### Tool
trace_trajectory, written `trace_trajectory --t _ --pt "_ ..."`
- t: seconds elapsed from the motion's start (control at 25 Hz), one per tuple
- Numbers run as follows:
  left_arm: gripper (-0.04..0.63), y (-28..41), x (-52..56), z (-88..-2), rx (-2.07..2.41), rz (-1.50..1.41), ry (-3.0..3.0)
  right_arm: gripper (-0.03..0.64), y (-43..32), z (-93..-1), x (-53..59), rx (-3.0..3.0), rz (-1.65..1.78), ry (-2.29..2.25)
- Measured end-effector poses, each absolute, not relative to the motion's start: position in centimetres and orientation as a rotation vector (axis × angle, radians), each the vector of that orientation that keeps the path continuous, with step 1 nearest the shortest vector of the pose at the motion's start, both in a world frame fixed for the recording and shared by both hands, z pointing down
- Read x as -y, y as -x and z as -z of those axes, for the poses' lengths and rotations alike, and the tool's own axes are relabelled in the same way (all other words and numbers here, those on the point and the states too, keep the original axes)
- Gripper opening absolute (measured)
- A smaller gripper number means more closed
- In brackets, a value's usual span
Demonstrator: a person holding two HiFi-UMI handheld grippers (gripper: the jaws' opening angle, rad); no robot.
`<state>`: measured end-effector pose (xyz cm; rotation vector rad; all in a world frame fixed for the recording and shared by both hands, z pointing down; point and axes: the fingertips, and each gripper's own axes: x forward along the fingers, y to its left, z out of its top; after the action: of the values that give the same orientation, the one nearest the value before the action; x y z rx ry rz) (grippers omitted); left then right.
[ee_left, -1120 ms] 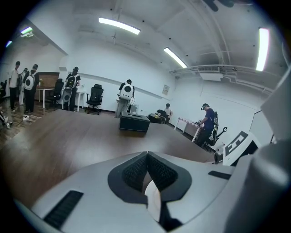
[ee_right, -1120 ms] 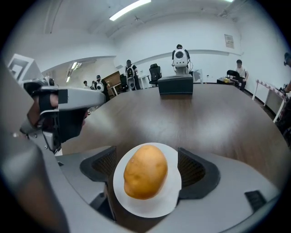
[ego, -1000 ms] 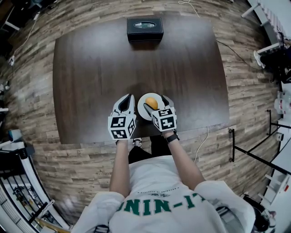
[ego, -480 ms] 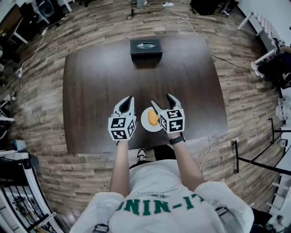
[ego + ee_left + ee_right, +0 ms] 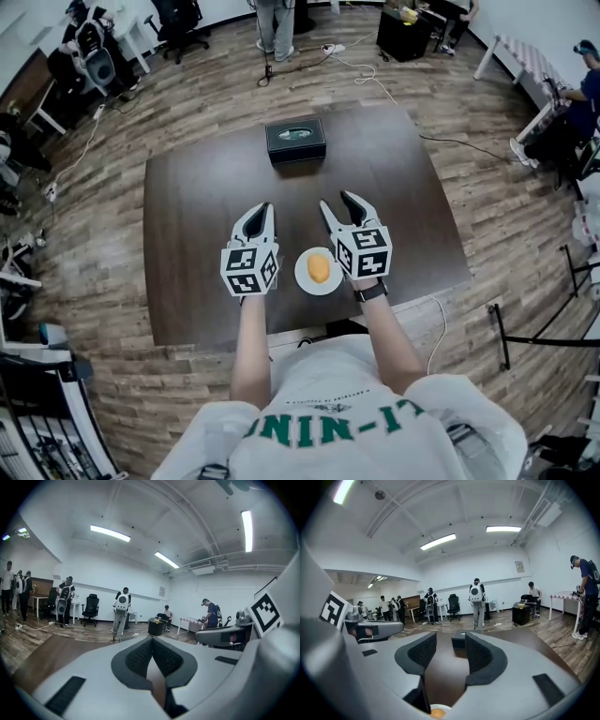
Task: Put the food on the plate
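Observation:
A piece of orange food (image 5: 319, 269) lies on a small white plate (image 5: 302, 277) near the front edge of the dark wooden table (image 5: 206, 197). My right gripper (image 5: 336, 201) hovers just right of the plate and beyond it, off the food. Its jaws are closing with nothing between them, and the pads still stand apart in the right gripper view (image 5: 451, 644). The plate (image 5: 443, 708) and food (image 5: 437, 713) peek in at that view's bottom edge. My left gripper (image 5: 264, 208) is left of the plate, shut and empty (image 5: 152, 639).
A black box (image 5: 295, 141) sits at the table's far edge, straight ahead of the right gripper (image 5: 458, 640). Several people, office chairs and a black bin stand on the wood floor beyond the table. Cables trail on the floor.
The right gripper has let go of the orange food on the plate, pulled back and to the right, and its jaws have narrowed. The left gripper has stayed shut beside the plate.

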<state>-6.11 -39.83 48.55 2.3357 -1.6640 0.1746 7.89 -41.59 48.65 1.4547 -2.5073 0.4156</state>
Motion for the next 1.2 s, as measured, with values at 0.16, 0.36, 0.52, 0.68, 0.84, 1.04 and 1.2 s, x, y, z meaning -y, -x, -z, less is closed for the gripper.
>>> trace_trajectory --t 0.16,0.36,0.52,0.68,0.84,1.04,1.2 --pt "0.012 6.0 40.0 -45.4 1.692 -0.135 -2.392 0.177 -7.8 -44.3 41.7 2.579 -0.308 -1.483" --pt "0.012 6.4 39.5 -41.3 1.744 -0.073 -2.446 0.137 -7.6 -40.5 41.1 2.645 -0.225 -1.507" --pt "0.012 6.4 39.1 -38.7 1.767 -0.033 -2.490 0.094 -7.4 -38.4 40.7 2.684 -0.173 -1.531" --pt "0.012 6.2 38.6 -37.5 1.770 -0.005 -2.526 0.057 -7.0 -37.7 40.4 2.713 -0.146 -1.522" --pt "0.012 5.8 38.5 -37.1 1.762 0.020 -2.531 0.029 -7.0 -37.0 40.0 2.724 -0.112 -1.531" --pt "0.012 6.0 38.2 -35.8 1.764 0.055 -2.537 0.017 -6.7 -36.4 39.6 2.708 -0.073 -1.533" --pt "0.012 6.0 38.0 -36.4 1.767 0.040 -2.533 0.017 -6.8 -36.8 39.4 2.705 -0.081 -1.533"
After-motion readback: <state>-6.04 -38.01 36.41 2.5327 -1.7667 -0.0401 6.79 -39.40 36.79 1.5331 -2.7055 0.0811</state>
